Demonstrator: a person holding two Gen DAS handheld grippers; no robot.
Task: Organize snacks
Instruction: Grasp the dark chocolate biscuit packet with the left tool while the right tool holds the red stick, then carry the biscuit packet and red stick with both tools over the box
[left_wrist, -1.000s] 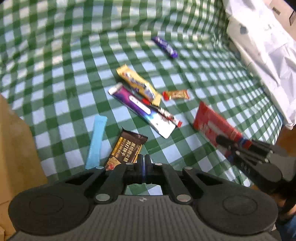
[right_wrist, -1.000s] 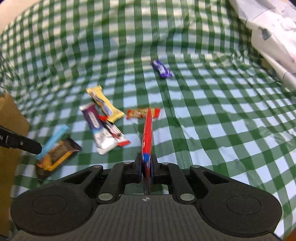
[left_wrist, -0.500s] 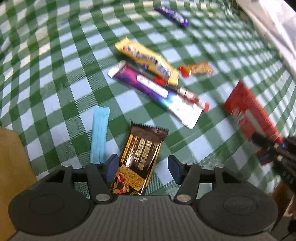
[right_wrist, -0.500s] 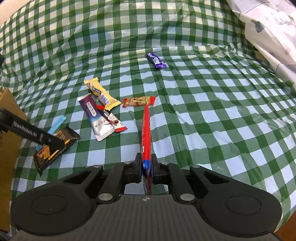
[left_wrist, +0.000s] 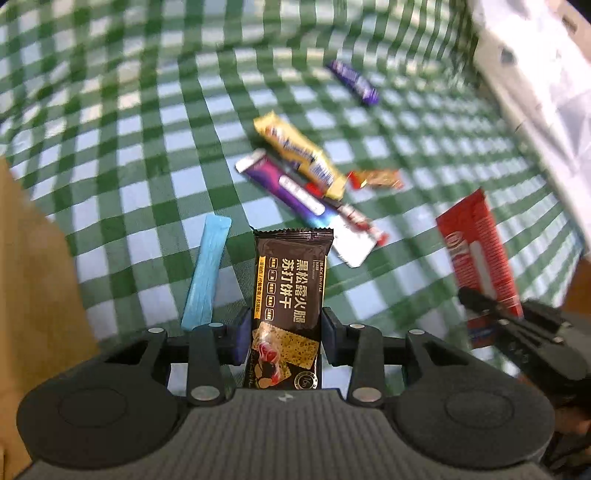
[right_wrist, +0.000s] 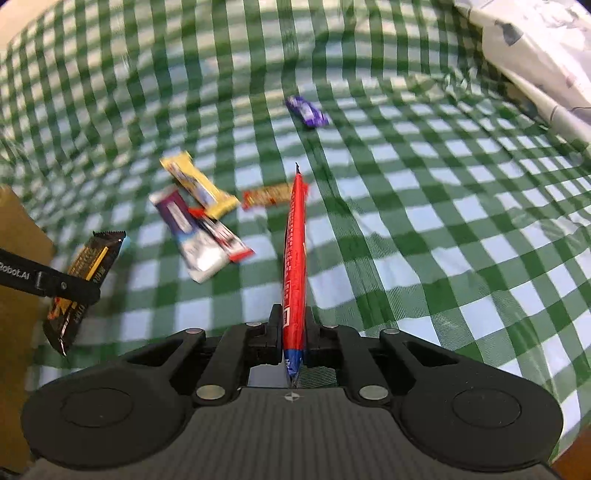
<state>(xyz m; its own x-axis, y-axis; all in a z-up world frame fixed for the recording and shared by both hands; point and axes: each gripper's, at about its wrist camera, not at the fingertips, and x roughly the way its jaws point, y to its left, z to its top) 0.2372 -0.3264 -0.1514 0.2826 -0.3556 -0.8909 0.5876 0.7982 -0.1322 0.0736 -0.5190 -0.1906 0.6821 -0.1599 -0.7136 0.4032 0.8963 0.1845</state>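
holding one snack in each claw above the green checked cloth (right_wrist: 424, 229).

left claw (left_wrist: 284, 332): jaws partly apart and closing in on the dark brown cracker packet (left_wrist: 290, 291), pads against both its long edges; the packet stands up off the cloth, top edge pointing away. right claw (right_wrist: 293, 332): jaws squeezed nearly together on the red packet (right_wrist: 295, 251), gripped edge-on near its blue end, the rest sticking forward above the cloth. lying loose on the cloth: blue stick (left_wrist: 207, 273) just left of the brown packet; yellow bar (left_wrist: 301, 155), purple-and-silver bar (left_wrist: 295, 199) and a thin red-and-white one (left_wrist: 360, 219) in an overlapping heap; small orange bar (left_wrist: 376, 179) beside them; purple bar (left_wrist: 352, 81) well apart, farther back. brown cardboard (left_wrist: 26, 277) at the left edge.
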